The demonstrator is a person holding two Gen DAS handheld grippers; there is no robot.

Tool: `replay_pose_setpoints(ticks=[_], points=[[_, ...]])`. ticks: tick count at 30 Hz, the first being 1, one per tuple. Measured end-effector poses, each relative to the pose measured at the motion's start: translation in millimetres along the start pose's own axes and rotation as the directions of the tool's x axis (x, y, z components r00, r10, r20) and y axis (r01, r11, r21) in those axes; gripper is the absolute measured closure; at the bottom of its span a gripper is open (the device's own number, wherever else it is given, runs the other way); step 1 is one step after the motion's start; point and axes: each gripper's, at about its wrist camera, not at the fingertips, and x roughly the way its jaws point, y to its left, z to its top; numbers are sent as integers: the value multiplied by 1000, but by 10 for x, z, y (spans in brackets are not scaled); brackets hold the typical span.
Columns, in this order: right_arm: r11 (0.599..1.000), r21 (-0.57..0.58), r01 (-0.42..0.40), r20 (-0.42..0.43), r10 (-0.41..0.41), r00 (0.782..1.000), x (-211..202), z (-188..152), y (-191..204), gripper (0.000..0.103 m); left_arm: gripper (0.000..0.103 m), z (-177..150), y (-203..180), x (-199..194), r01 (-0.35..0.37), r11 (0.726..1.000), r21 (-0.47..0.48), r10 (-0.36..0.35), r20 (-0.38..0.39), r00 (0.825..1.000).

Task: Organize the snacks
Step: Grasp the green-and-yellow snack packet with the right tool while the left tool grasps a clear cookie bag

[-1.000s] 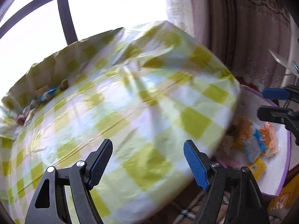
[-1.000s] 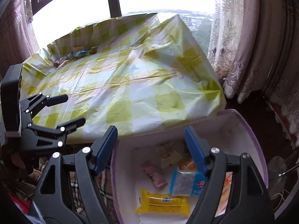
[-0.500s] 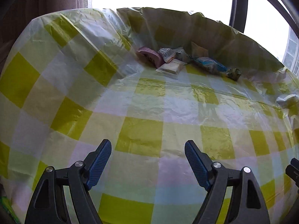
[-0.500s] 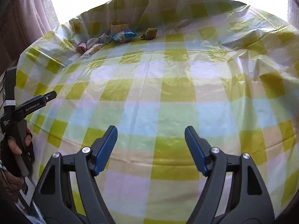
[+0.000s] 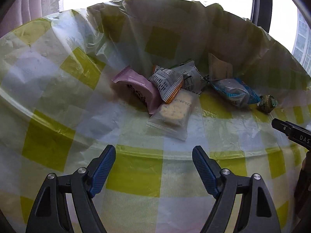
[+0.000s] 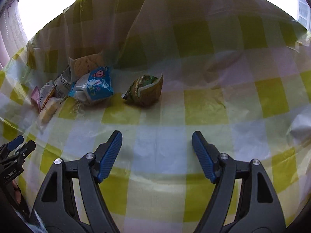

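Several wrapped snacks lie in a heap at the far side of the table. In the left wrist view I see a pink packet point(image 5: 136, 89), a clear-wrapped biscuit bar point(image 5: 173, 114), grey packets point(image 5: 167, 82), a blue packet point(image 5: 233, 92) and a small green packet point(image 5: 267, 103). My left gripper point(image 5: 153, 167) is open and empty, a short way in front of the biscuit bar. In the right wrist view my right gripper point(image 6: 156, 153) is open and empty, short of the green packet point(image 6: 145, 90) and the blue packet point(image 6: 95, 86).
The table wears a yellow-green checked plastic cloth point(image 5: 136, 174) whose far edge stands up like a wall point(image 6: 175, 29) before a bright window. The right gripper's tip point(image 5: 291, 134) shows at the right edge; the left gripper point(image 6: 15, 149) shows at the left edge.
Both grippers have swung from the white bin beside the table to the table top and moved in close to the snack heap. Both stay open.
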Motion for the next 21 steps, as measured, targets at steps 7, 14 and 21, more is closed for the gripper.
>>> replay_pose_setpoints(ticks=[7,14,21], points=[[999,-43,-1,-13,1,1000,404,443,89,25,21,321,-72,349,-4,1000,-15,4,-44,999],[998,-69,11,-16,-12,1000,445,514,168,37,30,464,-175,484,-18,1000,-9,18,-50,999],[993,-119,-1,20,3,1000,60,151,330,63,66,-114,-156,-120,118,992,-39,-120,-58,991]])
